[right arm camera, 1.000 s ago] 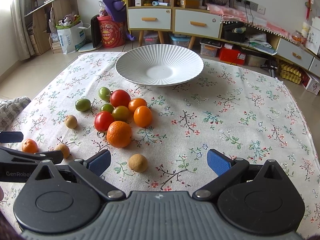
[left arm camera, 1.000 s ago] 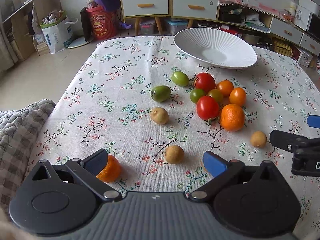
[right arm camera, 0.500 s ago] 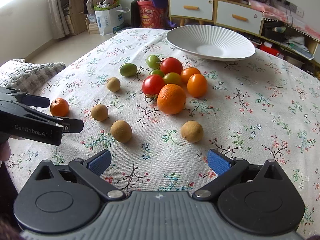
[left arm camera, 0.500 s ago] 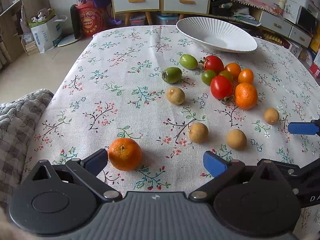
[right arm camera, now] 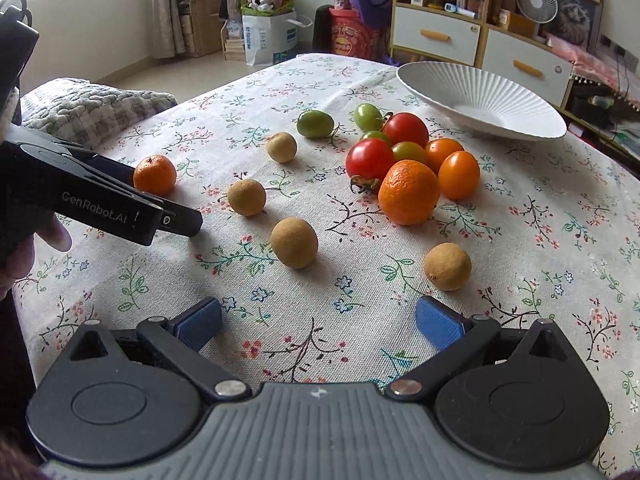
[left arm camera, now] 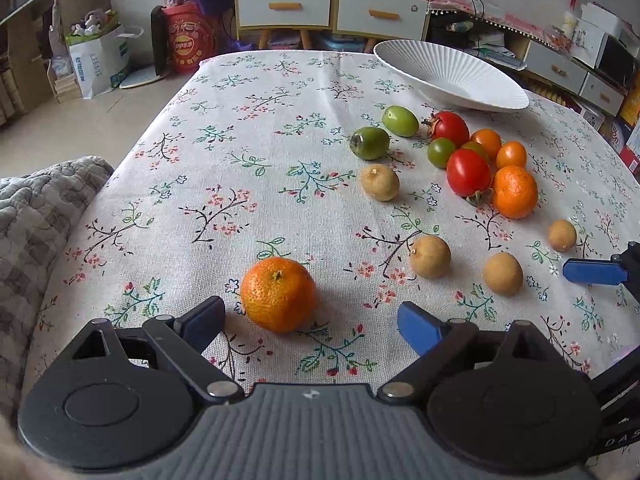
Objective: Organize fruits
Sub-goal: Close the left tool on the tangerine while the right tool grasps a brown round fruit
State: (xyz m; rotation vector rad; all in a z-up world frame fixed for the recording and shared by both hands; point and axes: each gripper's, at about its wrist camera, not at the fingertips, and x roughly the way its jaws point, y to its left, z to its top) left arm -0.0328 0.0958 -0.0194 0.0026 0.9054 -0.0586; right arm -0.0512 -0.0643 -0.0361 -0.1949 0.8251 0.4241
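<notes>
Left wrist | left hand-held gripper (left arm camera: 310, 318) wide, just closing | mandarin (left arm camera: 279, 294) between jaws, untouched

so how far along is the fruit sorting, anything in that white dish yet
Nothing done yet: the white ribbed dish holds nothing, and all the fruit lies on the flowered tablecloth. In hand: the left gripper, jaws just narrowing but open, has the small orange mandarin between its fingers, not gripped. The right gripper is open over bare cloth. Everything remains to be sorted.

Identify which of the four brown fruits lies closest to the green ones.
The brown fruit just below the darker green fruit; the other three lie nearer the cameras.
</notes>
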